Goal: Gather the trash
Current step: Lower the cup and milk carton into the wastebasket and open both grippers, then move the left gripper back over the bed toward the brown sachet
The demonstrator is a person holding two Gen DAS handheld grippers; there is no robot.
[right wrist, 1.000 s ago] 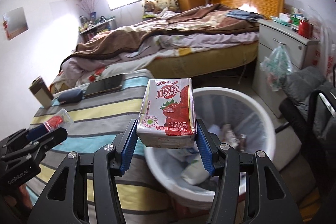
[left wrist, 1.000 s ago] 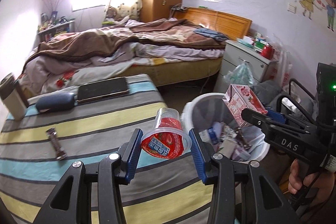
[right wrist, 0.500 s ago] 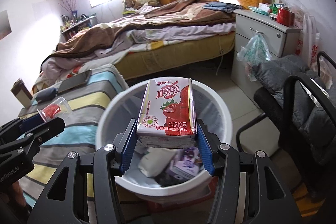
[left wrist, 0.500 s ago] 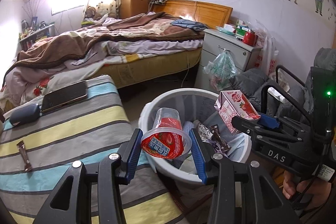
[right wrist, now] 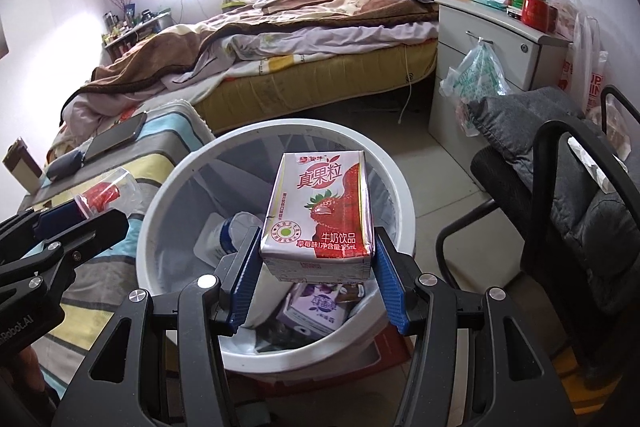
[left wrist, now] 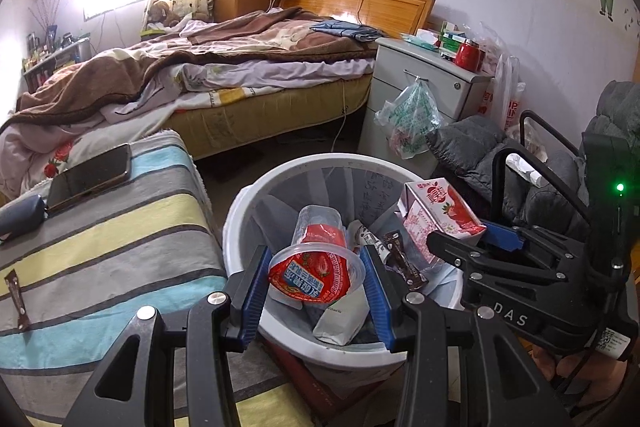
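My left gripper (left wrist: 316,287) is shut on a clear plastic cup with a red strawberry label (left wrist: 316,267), held over the white trash bin (left wrist: 248,199). My right gripper (right wrist: 316,275) is shut on a pink strawberry milk carton (right wrist: 320,211), held above the same bin (right wrist: 160,195). The carton also shows in the left wrist view (left wrist: 436,219), and the cup shows in the right wrist view (right wrist: 104,195). The bin holds several wrappers, cartons and a bottle.
A striped-cloth table (left wrist: 100,239) stands left of the bin with a phone (left wrist: 88,175), a dark case (left wrist: 20,215) and a brown wrapper (left wrist: 16,299). A bed (left wrist: 240,75), a white nightstand (left wrist: 420,87) and a chair with grey padding (right wrist: 560,167) surround the bin.
Both grippers have moved from the table edge to above the bin, each still holding its item. The bin now sits directly under the cup and the carton.
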